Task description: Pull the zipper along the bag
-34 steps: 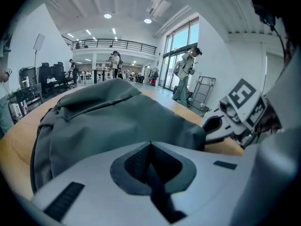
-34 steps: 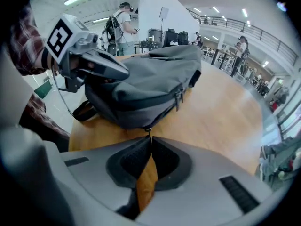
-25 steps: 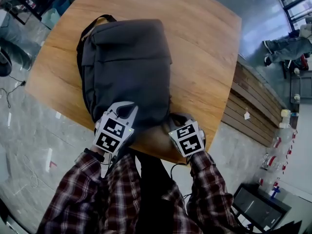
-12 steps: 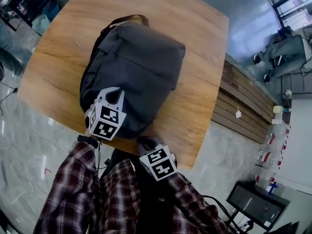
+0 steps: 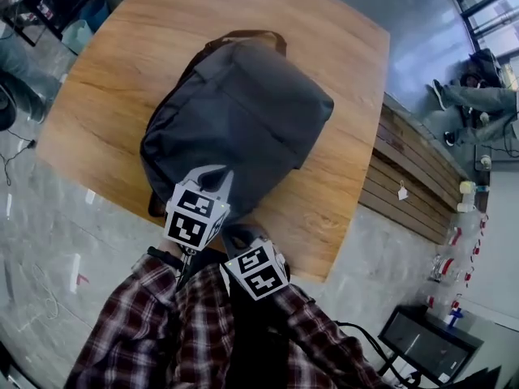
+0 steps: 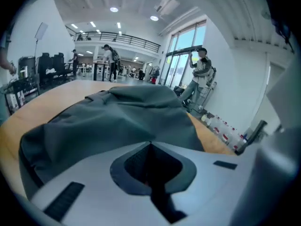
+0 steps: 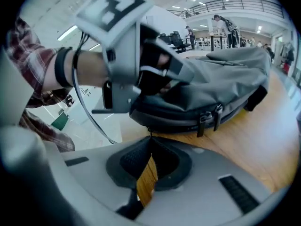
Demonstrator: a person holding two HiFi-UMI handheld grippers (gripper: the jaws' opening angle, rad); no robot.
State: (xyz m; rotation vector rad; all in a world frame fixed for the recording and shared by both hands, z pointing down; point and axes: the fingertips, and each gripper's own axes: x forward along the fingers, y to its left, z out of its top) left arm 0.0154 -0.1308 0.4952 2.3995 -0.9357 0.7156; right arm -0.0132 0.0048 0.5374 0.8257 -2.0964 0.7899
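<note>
The right gripper (image 7: 150, 136) has its jaws together at the tips with nothing between them. Through the slot below the tips shows only the round light-wood table (image 7: 263, 140). It sits low over the table's near edge.

Just ahead of it, not touching, lies the near end of the dark grey fabric backpack (image 7: 225, 74). Two black zipper pulls (image 7: 205, 120) hang side by side from the zip line along the backpack's side. They are ahead of the right gripper's tips and a little to their right, clear of them.

Up and to the left of the right gripper, the left gripper (image 5: 217, 177) comes down onto the top of that near end. A hand (image 7: 91, 69) in a red-and-black plaid sleeve (image 5: 130, 322) holds it, with a black band at the wrist. In the left gripper view its jaws are closed, the tips meeting right against the grey fabric. No view shows whether a fold of cloth is caught between them.

Beyond the left gripper the backpack lies flat and slanted on the table, running away and to the right. A seam crosses its far half, and a brown carry handle (image 5: 253, 34) sits at the far end.

Past the table, to the right gripper's right, stands a slatted wooden bench (image 5: 413, 181). Farther off are a grey floor and people (image 6: 201, 74) by tall windows.
</note>
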